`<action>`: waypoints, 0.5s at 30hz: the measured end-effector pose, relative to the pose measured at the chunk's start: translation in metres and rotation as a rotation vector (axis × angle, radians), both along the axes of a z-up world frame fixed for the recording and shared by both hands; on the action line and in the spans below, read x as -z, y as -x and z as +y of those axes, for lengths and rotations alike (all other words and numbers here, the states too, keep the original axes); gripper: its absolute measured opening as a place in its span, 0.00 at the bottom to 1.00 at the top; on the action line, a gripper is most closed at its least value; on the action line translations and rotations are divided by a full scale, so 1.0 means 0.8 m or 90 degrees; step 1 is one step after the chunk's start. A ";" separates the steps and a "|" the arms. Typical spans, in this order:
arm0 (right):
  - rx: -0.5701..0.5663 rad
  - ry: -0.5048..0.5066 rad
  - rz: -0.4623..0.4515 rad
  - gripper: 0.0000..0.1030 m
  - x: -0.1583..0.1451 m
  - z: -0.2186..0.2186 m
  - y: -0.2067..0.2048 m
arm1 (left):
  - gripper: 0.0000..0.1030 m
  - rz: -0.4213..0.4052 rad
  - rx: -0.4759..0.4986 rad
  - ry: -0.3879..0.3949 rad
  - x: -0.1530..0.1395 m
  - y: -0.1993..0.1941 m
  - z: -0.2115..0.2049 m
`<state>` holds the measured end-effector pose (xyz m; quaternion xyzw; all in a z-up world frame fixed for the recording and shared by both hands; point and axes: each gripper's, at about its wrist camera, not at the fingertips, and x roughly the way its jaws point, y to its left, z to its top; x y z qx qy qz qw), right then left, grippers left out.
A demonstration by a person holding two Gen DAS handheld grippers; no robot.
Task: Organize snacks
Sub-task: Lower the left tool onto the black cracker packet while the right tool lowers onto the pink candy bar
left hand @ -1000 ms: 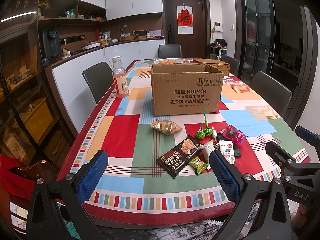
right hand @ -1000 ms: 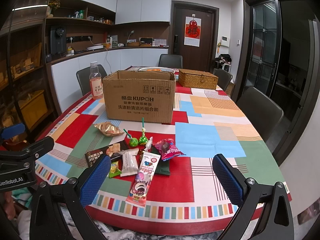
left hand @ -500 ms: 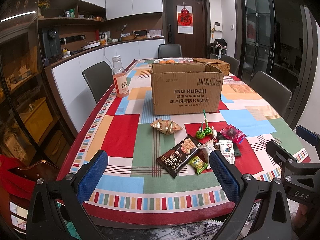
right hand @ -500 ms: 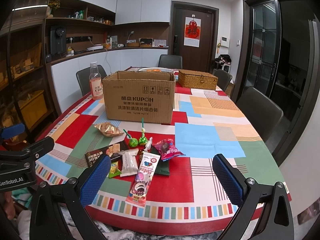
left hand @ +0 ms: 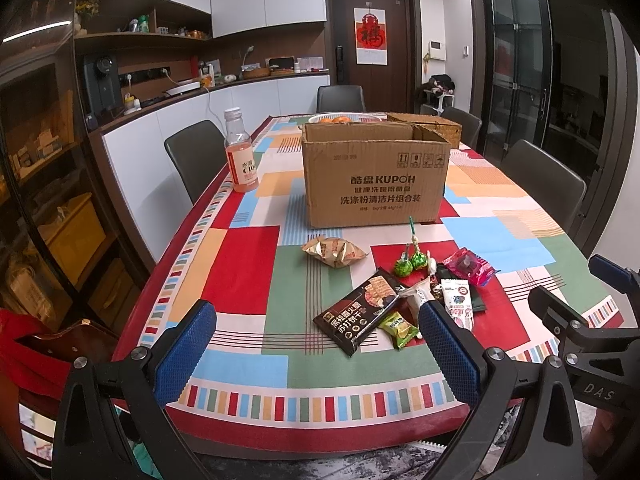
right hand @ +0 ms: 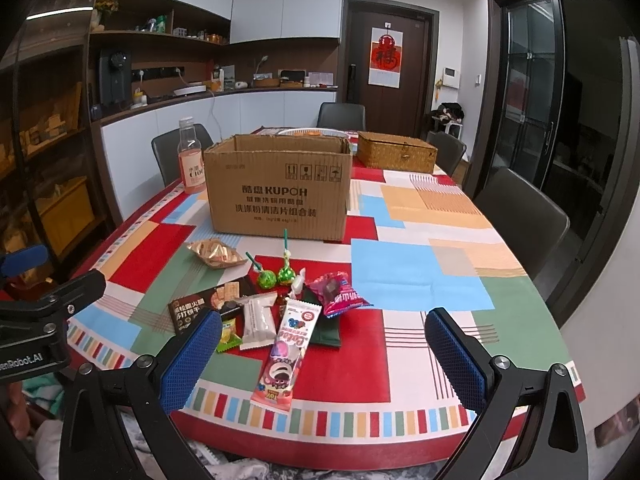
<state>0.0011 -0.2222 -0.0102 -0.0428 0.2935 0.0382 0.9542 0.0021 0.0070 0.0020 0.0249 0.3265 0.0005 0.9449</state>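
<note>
Several snacks lie in a loose pile near the table's front edge: a black cracker pack (left hand: 362, 314), a gold foil bag (left hand: 334, 251) (right hand: 215, 253), two green lollipops (left hand: 410, 262) (right hand: 276, 274), a pink wrapped sweet (right hand: 338, 294), a white bar (right hand: 258, 318) and a long pink Collon pack (right hand: 286, 350). Behind them stands an open cardboard box (left hand: 374, 178) (right hand: 280, 190). My left gripper (left hand: 316, 354) hangs open before the table edge, left of the pile. My right gripper (right hand: 324, 354) is open too, framing the pink pack from above the edge. Neither holds anything.
A pink drink bottle (left hand: 241, 152) stands left of the box. A wicker basket (right hand: 396, 151) and a white dish of oranges (left hand: 340, 119) sit behind it. Dark chairs (right hand: 520, 208) ring the patchwork-cloth table (right hand: 420, 268). A counter runs along the left wall.
</note>
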 end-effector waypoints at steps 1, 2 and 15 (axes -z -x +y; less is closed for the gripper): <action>-0.001 0.000 0.005 0.99 0.002 0.001 -0.003 | 1.00 0.002 0.000 0.000 0.001 -0.003 0.001; -0.001 0.002 0.010 0.99 0.003 0.002 -0.005 | 1.00 0.004 0.000 -0.001 0.003 -0.005 0.001; -0.014 0.027 0.103 0.96 0.038 0.021 -0.053 | 0.96 0.037 0.088 -0.030 0.035 -0.057 0.000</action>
